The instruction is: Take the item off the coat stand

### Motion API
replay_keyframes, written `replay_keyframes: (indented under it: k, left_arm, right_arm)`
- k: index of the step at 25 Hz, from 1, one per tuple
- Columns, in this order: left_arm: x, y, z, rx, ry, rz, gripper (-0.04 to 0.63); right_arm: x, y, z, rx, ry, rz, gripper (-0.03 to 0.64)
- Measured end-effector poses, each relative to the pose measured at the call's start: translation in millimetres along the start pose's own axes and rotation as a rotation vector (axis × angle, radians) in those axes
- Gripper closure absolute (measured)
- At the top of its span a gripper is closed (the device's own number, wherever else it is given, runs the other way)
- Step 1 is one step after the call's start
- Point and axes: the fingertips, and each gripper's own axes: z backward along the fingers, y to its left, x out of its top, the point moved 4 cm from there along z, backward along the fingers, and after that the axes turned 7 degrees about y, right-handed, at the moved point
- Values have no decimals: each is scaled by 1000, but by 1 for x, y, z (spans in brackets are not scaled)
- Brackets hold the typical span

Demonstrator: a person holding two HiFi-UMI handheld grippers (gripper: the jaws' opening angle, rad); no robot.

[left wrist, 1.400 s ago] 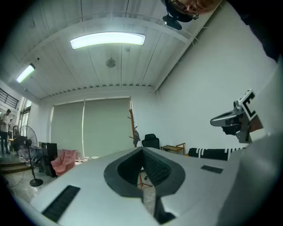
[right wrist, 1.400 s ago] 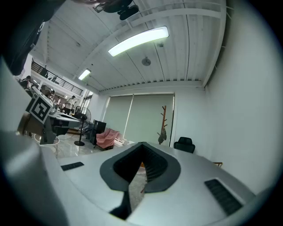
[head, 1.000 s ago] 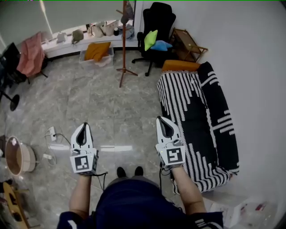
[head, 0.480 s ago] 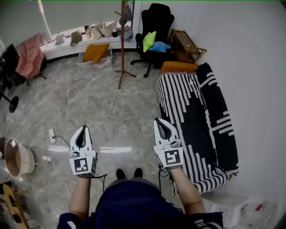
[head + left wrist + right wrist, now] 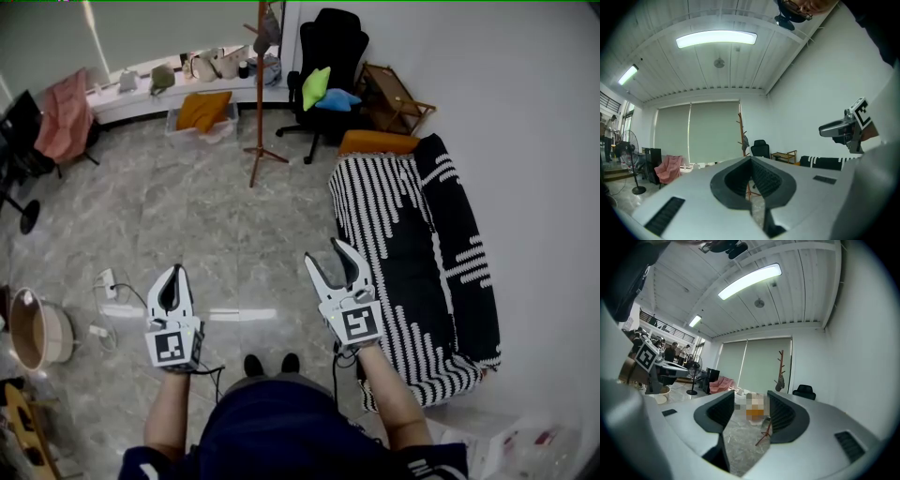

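Closest in the head view are the person's dark top and two bare arms, each holding a claw out over the grey stone floor (image 5: 187, 216). The tips of two dark shoes (image 5: 267, 360) show just below the claws.

The left claw (image 5: 175, 272) is closed. In the left gripper view its two sides (image 5: 751, 160) meet with nothing between them. The right claw (image 5: 324, 251) is wide open. In the right gripper view the gap (image 5: 751, 397) shows only the floor and the room far behind, so it holds nothing.

Just to the right of the right claw is a long black and white striped sofa (image 5: 412, 253) against the white wall, with an orange cushion (image 5: 378, 141) at its far end. To the left of the left claw, a white plug strip (image 5: 108, 279) lies on the floor, and a round tub (image 5: 37, 328) stands farther left.

Well ahead of both claws stands the wooden coat stand (image 5: 260, 94). A grey item (image 5: 267, 33) hangs near its top, and neither claw is near it. The stand (image 5: 740, 133) and the item (image 5: 745, 140) look small and far in the left gripper view.

Right of the stand is a black chair (image 5: 328, 42) with a green cushion (image 5: 317, 86) and a blue cushion (image 5: 337, 96). A pink cloth (image 5: 64, 117) hangs at the far left.
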Motion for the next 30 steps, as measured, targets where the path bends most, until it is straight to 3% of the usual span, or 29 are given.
replay_keyframes:
  k: [8,20,25,30]
  left_arm:
    - [1,4,-6,-5,9,-3,572]
    - [1,-12,-46,39,33,26,572]
    - [-3,8,-101,22,38,16,572]
    - [4,46,-205,-19,24,5,572]
  right_arm:
    - [12,-3,-16,30,-32,12,322]
    - [17,-55,-64,91,-58,66,322]
    - [21,-74,-128,96,-67,60,322]
    - [26,-104,-233,71,-74,31,322]
